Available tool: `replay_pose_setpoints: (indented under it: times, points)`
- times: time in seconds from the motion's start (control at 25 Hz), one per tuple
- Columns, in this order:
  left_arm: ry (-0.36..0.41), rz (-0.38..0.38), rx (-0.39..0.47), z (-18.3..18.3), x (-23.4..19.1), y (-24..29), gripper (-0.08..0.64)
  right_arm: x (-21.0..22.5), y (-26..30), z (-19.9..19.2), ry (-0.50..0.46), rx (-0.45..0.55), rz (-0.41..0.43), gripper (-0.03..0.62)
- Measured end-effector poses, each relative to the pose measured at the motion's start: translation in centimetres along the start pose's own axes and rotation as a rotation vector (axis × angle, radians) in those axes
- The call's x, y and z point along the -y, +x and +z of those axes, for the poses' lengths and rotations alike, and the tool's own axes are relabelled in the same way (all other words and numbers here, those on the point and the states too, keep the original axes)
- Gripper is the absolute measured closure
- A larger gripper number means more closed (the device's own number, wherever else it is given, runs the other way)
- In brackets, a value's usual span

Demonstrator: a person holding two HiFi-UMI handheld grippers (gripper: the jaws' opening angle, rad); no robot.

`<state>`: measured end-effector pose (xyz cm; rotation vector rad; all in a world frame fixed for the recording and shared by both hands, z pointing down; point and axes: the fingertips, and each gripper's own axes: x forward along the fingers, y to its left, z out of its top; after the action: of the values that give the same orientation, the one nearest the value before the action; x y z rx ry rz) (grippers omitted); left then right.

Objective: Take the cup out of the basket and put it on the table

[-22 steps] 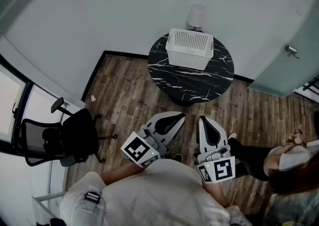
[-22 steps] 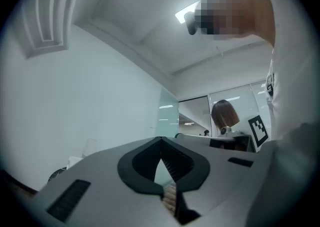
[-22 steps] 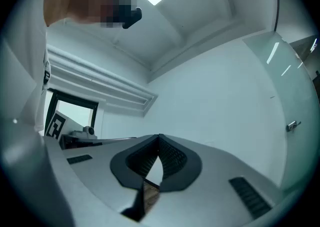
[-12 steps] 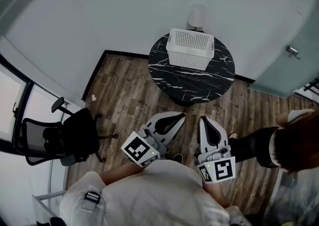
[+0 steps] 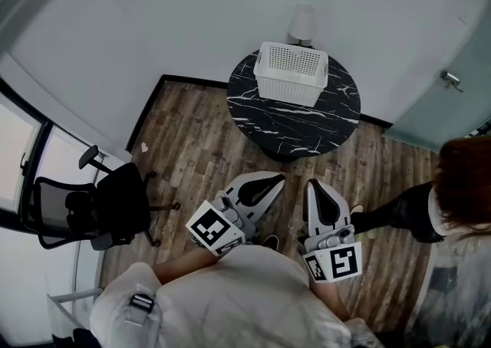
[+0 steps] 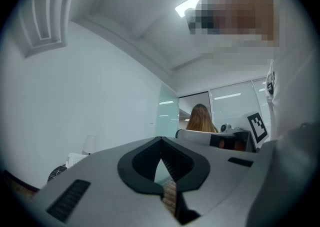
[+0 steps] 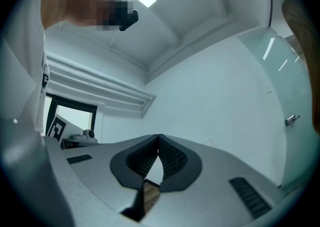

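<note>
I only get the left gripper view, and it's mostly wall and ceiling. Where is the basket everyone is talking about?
Observer: In the head view, the white basket sits on a round black table, ahead across the wood floor.
Visitor: Can you see the cup inside?
Observer: No cup shows in the head view. The basket is too small there to tell.
Visitor: What is the other hand doing?
Observer: The right hand-held gripper is shut on nothing. It is beside the left hand-held gripper, and both point toward the table.
</note>
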<state>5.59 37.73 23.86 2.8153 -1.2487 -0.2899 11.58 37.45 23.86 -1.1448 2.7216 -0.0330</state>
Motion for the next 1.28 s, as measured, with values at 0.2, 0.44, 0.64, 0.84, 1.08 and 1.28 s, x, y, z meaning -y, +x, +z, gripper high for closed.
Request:
replay_pose_setpoints:
  times: [0.2, 0.44, 0.64, 0.84, 1.08, 1.28]
  points:
    - [0.001, 0.022, -0.005, -0.6, 1.0, 1.3, 0.554, 1.6, -1.4, 0.3, 0.011, 0.002, -0.004, 0.586]
    - [-0.005, 0.036, -0.011, -1.7, 1.8, 2.7, 0.554, 3.9, -2.3, -0.2, 0.02, -0.001, -0.023, 0.586]
    - [0.003, 0.043, -0.016, -1.9, 0.7, 3.9, 0.554, 5.3, -1.2, -0.5, 0.021, -0.009, -0.02, 0.586]
    - [0.003, 0.043, -0.007, -2.3, -2.8, 5.8, 0.554, 6.9, 2.3, -1.7, 0.009, -0.019, -0.01, 0.586]
    - [0.002, 0.025, 0.01, -2.1, -10.2, 9.4, 0.554, 9.9, 9.8, -3.0, -0.016, -0.031, -0.014, 0.586]
    - [-0.008, 0.015, 0.015, -1.0, -18.0, 12.9, 0.554, 12.5, 18.1, -3.6, -0.032, -0.05, -0.023, 0.586]
